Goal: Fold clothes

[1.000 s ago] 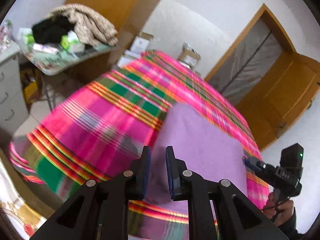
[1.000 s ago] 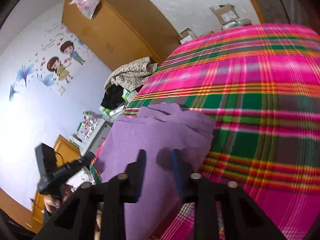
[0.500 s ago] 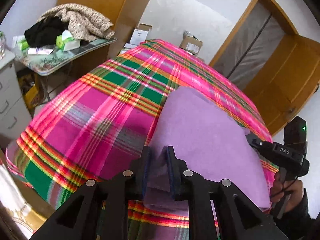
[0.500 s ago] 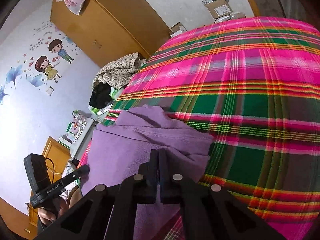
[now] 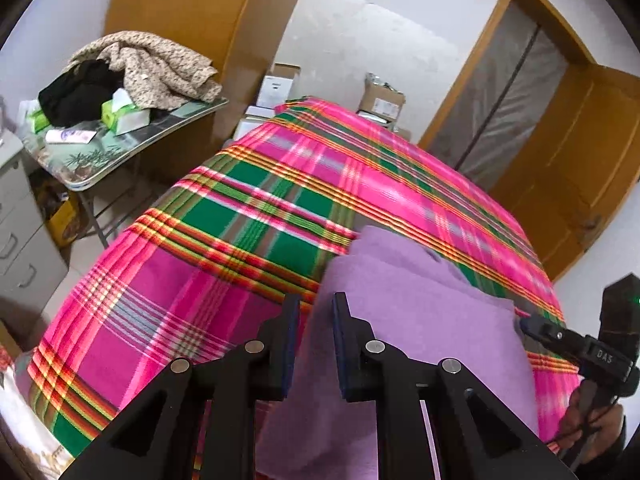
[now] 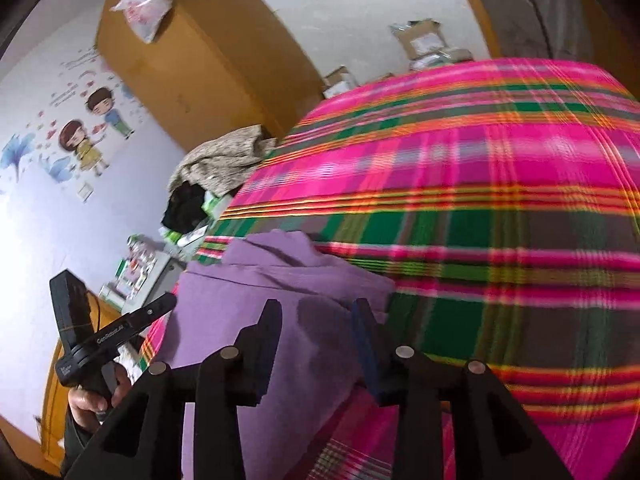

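Soft lilac-purple fleece garment (image 5: 404, 320) lies on the bed with the pink-green-orange plaid cover (image 5: 248, 216), at the near edge in front of me, bottom part draping over the edge toward the rig.

Fold state — it already reads as a layered rectangle: straight left edge, squared far-right corner, and at least two stacked layers showing at the far end, where a narrower under-layer pokes out past the top one. Right wrist view shows creases and a bunched bit at that far end (image 6: 280, 252), so not fully tidy. No sleeves or collar visible, so I can't tell what kind of garment it is or how many folds it carries.

Left gripper (image 5: 314, 344): jaws parted a moderate gap, hanging over the garment's left edge, nothing clamped between the pads.
Right gripper (image 6: 318, 344): jaws parted wider, over the garment's right-hand part near its edge, also holding nothing. Frame is motion-blurred on the bed cover, jaws sharp.

Judgement: this fits either a release after laying a fold, or both grippers lined up on opposite edges for another fold — can't settle which. Possibly left: squaring the far end, maybe one more fold. Heap of other clothes — beige knit and black — on the grey side tabletop (image 5: 132, 68); whether those are in scope, can't tell.
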Demonstrator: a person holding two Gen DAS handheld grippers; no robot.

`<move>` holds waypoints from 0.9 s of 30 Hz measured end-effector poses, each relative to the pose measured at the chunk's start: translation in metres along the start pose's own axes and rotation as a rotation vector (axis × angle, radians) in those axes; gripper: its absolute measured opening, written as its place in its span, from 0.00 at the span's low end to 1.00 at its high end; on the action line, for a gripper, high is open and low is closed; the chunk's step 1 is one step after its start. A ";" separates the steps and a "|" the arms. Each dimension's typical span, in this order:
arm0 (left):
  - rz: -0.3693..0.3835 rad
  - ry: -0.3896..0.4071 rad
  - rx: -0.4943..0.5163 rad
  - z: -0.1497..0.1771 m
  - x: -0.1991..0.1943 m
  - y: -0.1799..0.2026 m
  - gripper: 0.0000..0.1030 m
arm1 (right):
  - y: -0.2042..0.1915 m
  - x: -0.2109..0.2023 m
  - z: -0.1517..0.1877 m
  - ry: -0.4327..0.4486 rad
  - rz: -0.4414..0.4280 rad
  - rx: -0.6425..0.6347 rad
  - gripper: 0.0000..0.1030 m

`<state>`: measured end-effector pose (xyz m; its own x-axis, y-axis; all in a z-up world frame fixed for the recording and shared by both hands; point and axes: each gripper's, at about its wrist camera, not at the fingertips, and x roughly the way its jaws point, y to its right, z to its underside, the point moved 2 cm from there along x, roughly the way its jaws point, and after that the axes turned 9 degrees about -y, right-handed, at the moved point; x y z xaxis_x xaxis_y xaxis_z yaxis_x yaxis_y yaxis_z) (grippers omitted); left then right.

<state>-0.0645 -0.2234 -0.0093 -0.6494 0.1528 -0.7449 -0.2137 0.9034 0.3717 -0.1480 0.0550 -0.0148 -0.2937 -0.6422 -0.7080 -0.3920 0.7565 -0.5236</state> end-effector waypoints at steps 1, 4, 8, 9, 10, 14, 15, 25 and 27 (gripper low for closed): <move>0.002 -0.003 -0.001 0.001 0.001 0.000 0.16 | 0.003 0.002 0.000 -0.009 -0.002 0.014 0.38; 0.015 -0.029 -0.001 0.002 0.010 -0.001 0.16 | 0.007 0.007 0.001 -0.030 -0.011 0.010 0.28; 0.026 -0.044 0.010 0.003 0.016 0.004 0.16 | 0.011 0.008 0.003 -0.033 0.003 -0.014 0.10; 0.028 -0.046 0.014 0.004 0.017 0.005 0.16 | 0.011 0.007 0.003 -0.030 0.012 -0.021 0.09; 0.031 -0.048 0.017 0.004 0.018 0.006 0.16 | 0.011 0.006 0.003 -0.029 0.021 -0.028 0.08; 0.039 -0.055 0.030 0.005 0.022 0.012 0.16 | 0.017 0.006 0.006 -0.027 0.025 -0.027 0.08; 0.042 -0.057 0.034 0.005 0.023 0.013 0.16 | 0.020 0.006 0.006 -0.027 0.017 -0.021 0.08; 0.070 -0.021 0.051 -0.005 0.006 0.022 0.16 | -0.004 -0.011 0.000 0.013 0.001 -0.095 0.11; 0.067 -0.027 0.071 -0.010 0.011 0.029 0.16 | -0.013 -0.005 -0.003 0.003 0.005 -0.127 0.11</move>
<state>-0.0851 -0.1997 -0.0014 -0.6401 0.2238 -0.7350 -0.1180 0.9166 0.3819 -0.1439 0.0483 -0.0032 -0.2989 -0.6389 -0.7089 -0.4975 0.7382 -0.4555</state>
